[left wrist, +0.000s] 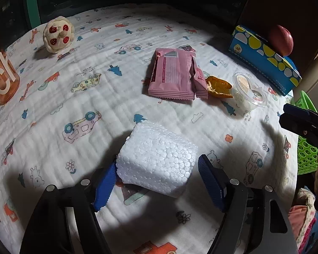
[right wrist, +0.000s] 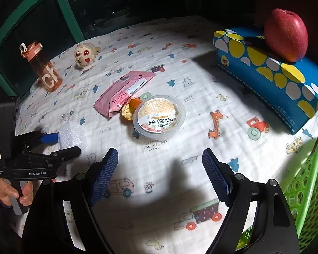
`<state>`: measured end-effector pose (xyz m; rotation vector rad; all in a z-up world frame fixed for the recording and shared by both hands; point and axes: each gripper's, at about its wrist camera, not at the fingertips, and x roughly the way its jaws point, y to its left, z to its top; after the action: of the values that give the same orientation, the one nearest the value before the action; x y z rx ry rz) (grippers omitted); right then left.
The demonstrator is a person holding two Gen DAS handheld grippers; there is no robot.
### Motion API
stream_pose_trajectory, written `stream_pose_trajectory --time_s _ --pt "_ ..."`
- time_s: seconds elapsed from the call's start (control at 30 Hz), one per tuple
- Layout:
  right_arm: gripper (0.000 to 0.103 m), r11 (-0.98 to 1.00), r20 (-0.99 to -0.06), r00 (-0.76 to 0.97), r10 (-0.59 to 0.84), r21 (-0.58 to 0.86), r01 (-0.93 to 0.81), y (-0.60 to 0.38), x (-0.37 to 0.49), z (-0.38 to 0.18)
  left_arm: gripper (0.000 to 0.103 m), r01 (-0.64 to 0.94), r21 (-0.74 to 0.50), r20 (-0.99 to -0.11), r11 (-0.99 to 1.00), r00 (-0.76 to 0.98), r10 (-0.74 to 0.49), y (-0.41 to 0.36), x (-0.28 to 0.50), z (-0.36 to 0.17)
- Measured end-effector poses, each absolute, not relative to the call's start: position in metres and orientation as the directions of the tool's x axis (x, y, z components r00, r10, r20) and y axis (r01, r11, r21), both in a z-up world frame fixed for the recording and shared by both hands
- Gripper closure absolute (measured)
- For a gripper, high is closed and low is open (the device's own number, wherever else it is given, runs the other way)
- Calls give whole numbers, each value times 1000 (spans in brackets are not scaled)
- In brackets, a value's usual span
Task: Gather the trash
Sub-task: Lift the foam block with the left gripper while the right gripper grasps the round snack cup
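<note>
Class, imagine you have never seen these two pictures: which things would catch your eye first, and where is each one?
Probably the white foam block, lying on the cartoon-print cloth between the left gripper's blue pads. Next, the red apple perched on the blue dotted box at the far right. Mid-cloth, a pink wrapper lies beside a lidded plastic cup.

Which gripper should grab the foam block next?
Left. The left gripper already straddles the foam block, one pad touching; the right gripper hangs open over bare cloth, nearer the cup.
</note>
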<state>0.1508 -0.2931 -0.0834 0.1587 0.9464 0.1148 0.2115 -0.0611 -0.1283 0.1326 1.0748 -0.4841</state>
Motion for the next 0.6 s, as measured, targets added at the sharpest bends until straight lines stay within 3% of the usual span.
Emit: stream_pose_trajectory --time_s 0.6 --pt "22 988 -832 536 143 154 -24 -286 205 -114 35 457 -134 -861 879 386 -332 -61 212 -126"
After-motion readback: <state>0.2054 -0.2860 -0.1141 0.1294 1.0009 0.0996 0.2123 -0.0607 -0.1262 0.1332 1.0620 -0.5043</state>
